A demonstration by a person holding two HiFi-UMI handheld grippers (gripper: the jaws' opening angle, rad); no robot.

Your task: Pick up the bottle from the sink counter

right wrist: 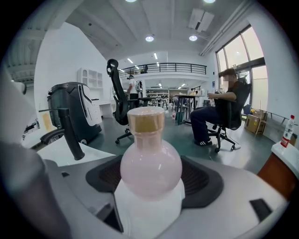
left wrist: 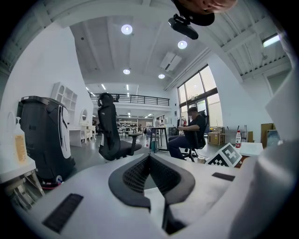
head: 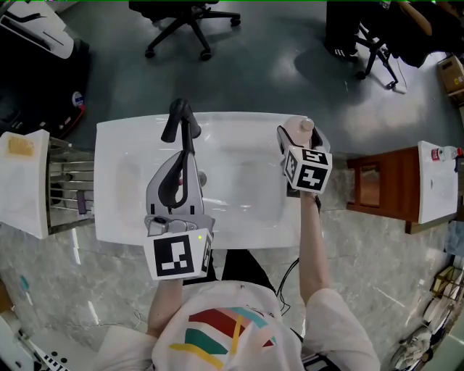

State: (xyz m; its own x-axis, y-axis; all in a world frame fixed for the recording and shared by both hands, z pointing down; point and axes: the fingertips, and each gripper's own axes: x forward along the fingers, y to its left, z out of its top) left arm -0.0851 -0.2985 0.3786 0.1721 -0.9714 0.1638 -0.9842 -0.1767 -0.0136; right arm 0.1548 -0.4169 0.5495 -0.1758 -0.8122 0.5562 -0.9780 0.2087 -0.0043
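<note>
1. Two claws in use, left claw (left wrist: pixel 149 159) and right claw (right wrist: pixel 152 173), both held over the white sink tabletop (head: pixel 116 217).
2. The right claw is pinching the bottle (right wrist: pixel 149 140), with one dark pad on each side of its round belly.
3. The bottle is pale pink with a round body, short neck and tan cap, and stands upright. In the head view it's at the back right corner of the sink tabletop, right of the basin. Can't tell if its base touches the surface or is lifted off it.
4. The left claw is pressed together, pads meeting at the tips with nothing between them. It's over the basin, well apart from the bottle.
5. The black faucet (head: pixel 181 122) is at the back edge, just ahead of the left claw in the head view. In the right gripper view it's left of the bottle.
6. Background: a black office chair (head: pixel 190 22) on the grey floor (head: pixel 290 58) beyond the sink, and a seated person (right wrist: pixel 224 112) further right.
</note>
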